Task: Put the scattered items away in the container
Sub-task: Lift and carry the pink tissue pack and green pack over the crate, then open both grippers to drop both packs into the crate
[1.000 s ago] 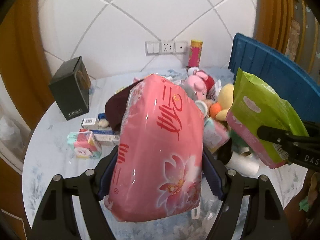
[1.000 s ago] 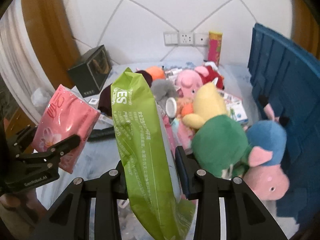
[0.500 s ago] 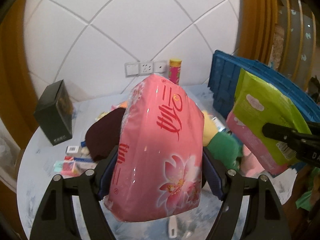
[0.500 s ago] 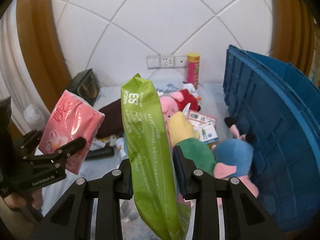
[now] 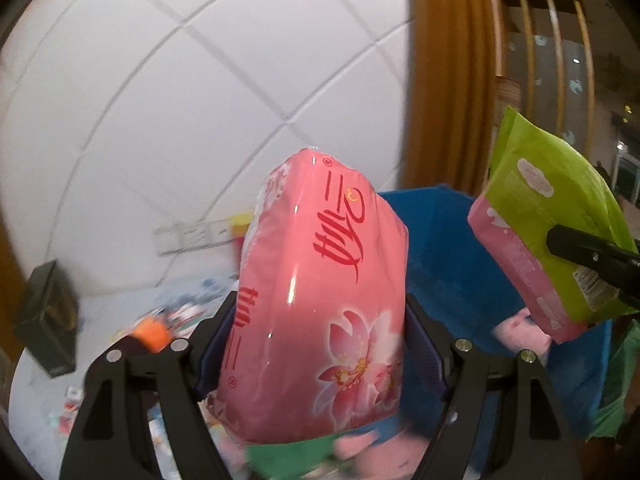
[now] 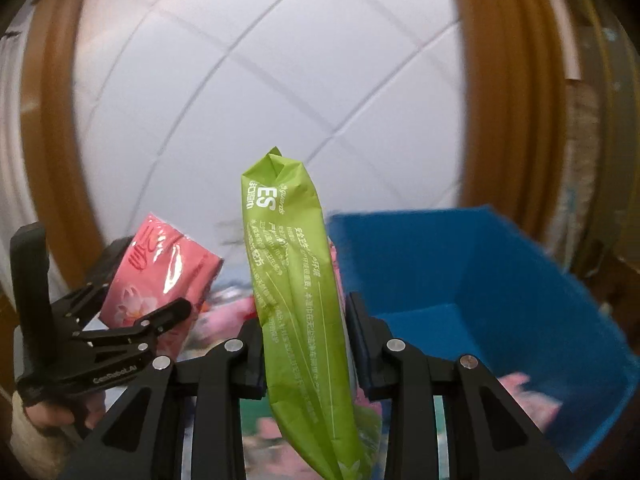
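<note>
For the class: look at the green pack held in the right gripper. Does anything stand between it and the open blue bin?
Nothing visible does. The green pack, clamped in the right gripper, hangs just left of the blue bin, whose open mouth faces it. The pink tissue pack is on the opposite side.

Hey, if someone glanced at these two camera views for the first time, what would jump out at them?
A glossy pink tissue pack fills the middle of the left wrist view, clamped in the left gripper. The right gripper pinches a tall green wipes pouch upright. Just right of the pouch gapes a blue crate.
</note>
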Motion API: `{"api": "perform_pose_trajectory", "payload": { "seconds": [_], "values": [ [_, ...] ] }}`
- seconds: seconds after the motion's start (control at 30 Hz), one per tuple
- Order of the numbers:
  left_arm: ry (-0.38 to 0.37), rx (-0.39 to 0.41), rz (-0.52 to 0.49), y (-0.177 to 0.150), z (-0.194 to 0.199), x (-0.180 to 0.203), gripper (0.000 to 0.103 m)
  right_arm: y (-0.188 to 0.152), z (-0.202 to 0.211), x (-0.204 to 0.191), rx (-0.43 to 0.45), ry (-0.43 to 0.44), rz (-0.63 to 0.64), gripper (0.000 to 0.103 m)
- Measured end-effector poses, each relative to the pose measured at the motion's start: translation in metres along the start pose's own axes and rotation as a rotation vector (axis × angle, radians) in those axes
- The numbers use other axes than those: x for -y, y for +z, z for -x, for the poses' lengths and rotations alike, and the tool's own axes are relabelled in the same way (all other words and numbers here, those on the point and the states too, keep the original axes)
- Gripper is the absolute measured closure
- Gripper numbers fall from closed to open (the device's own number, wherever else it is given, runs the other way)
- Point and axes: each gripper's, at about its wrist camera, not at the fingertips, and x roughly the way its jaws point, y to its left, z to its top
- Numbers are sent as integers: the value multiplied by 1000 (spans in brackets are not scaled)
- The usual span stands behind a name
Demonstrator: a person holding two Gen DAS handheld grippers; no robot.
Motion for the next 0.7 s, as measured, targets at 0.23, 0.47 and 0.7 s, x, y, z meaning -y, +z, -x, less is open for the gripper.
{"api": "perform_pose_trajectory", "payload": {
  "seconds": [0.23,0.47,0.7],
  "values": [
    [-97,-42,-68,31,-45,105,26,-5,14,112,-21,-105,-65,72],
    [-118,-95,-120,32,-77,159,26,-22,14,173,-43,-129,-124,72],
    [-140,-148,-97,38,-95,171,12,-23,13,197,-28,-138,-152,40]
  ]
}}
